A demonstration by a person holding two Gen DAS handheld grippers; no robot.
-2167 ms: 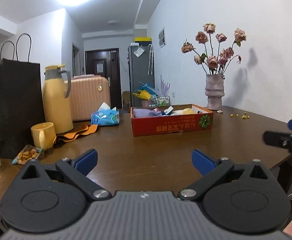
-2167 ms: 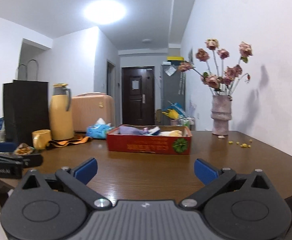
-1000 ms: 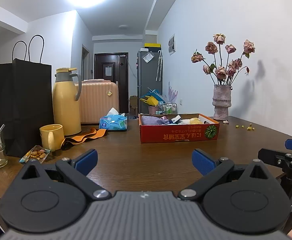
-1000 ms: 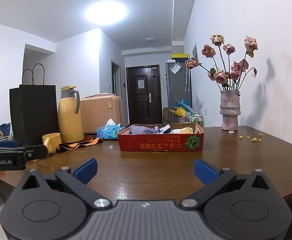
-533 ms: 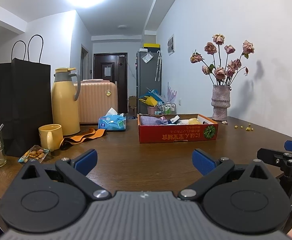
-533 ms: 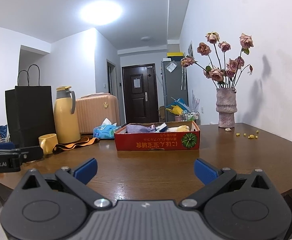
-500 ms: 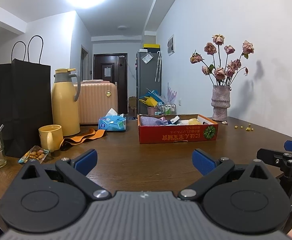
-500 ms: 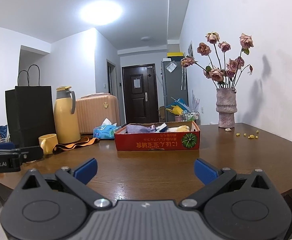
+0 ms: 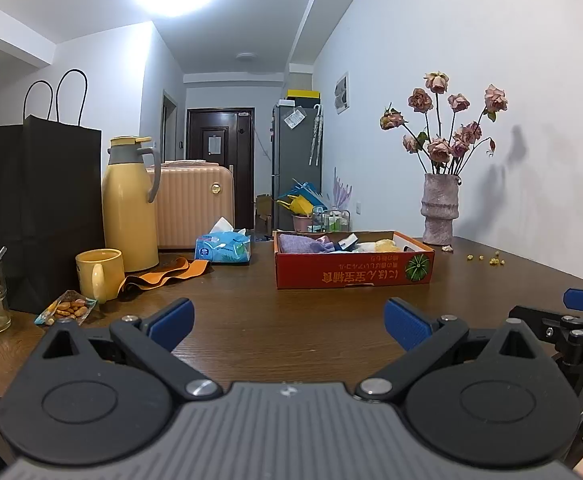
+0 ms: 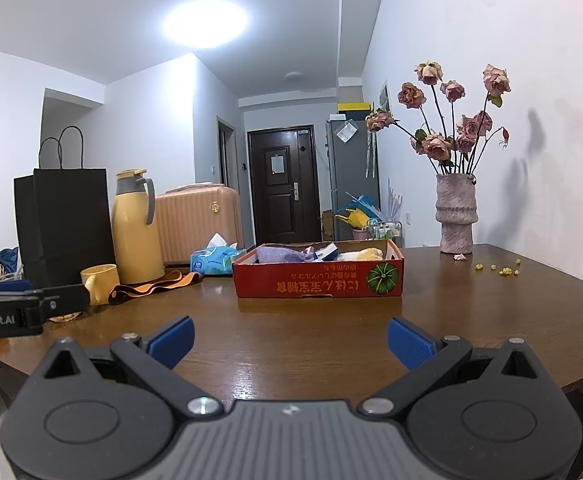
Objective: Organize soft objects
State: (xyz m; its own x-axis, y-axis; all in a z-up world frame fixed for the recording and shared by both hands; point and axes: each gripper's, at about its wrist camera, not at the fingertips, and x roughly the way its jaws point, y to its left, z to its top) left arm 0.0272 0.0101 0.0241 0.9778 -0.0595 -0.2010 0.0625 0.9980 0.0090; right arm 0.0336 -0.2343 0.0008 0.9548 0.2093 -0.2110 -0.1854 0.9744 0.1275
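Black grippers (image 9: 287, 322), blue ribbed fingertips (image 10: 409, 342).

A home: dining table (image 9: 291, 328), fridge (image 9: 295, 160), suitcase (image 9: 195, 208), front door (image 10: 279, 184).

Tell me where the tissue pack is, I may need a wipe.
The blue tissue pack lies on the table left of centre in both views, between the red box and the yellow thermos.
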